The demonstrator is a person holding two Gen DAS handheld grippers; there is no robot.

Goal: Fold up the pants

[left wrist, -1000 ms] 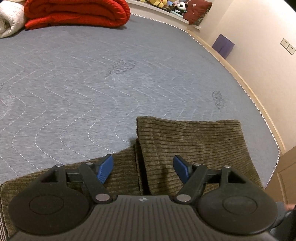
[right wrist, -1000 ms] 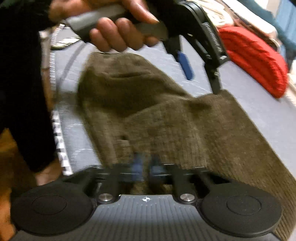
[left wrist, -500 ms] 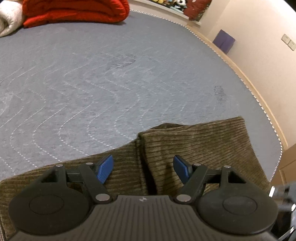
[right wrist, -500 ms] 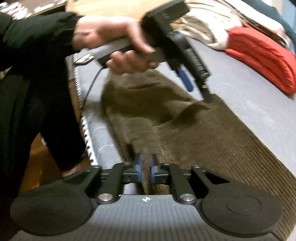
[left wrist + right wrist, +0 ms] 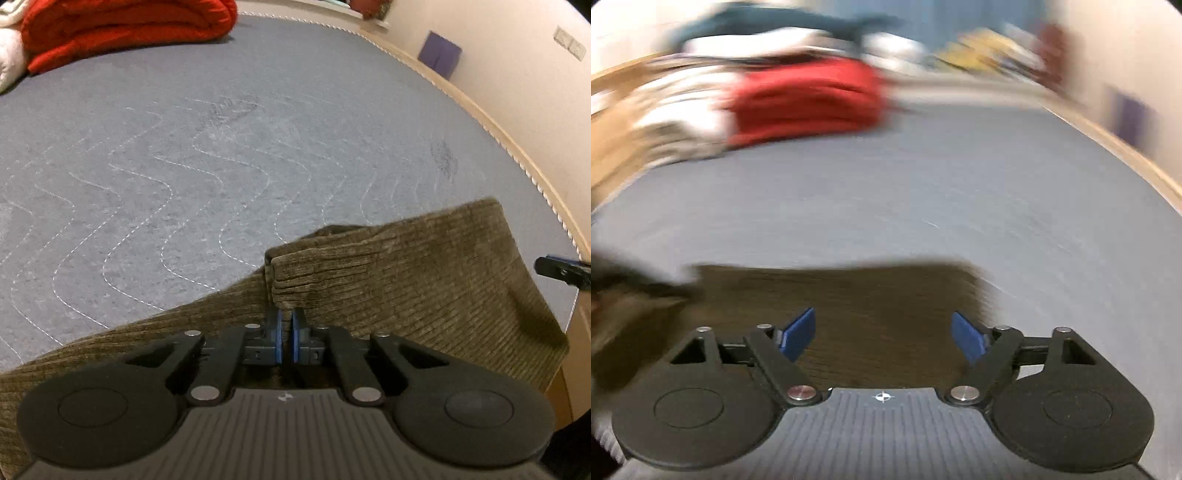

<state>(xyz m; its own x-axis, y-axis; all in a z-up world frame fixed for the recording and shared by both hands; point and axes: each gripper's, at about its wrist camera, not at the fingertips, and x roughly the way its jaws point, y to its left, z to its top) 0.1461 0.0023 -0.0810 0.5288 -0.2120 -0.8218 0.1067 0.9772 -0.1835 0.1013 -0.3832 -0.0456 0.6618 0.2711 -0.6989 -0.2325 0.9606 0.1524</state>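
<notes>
The olive corduroy pants lie folded at the near edge of the grey quilted mattress. My left gripper points down at them, its blue pads pinched on the fabric at the folded edge, which stands up slightly in front of them. A black tip of the right gripper shows at the right of the left wrist view. In the blurred right wrist view my right gripper hangs over the pants. Its jaws are opening, with nothing pressed between the pads.
A red folded blanket and white bedding lie at the far end of the bed. A purple box stands by the wall on the right. The mattress's piped edge curves along the right.
My left jaws have gone from wide apart to shut on the pants' folded edge. The right gripper let go of the fabric, opened and swung round towards the far end of the bed.
</notes>
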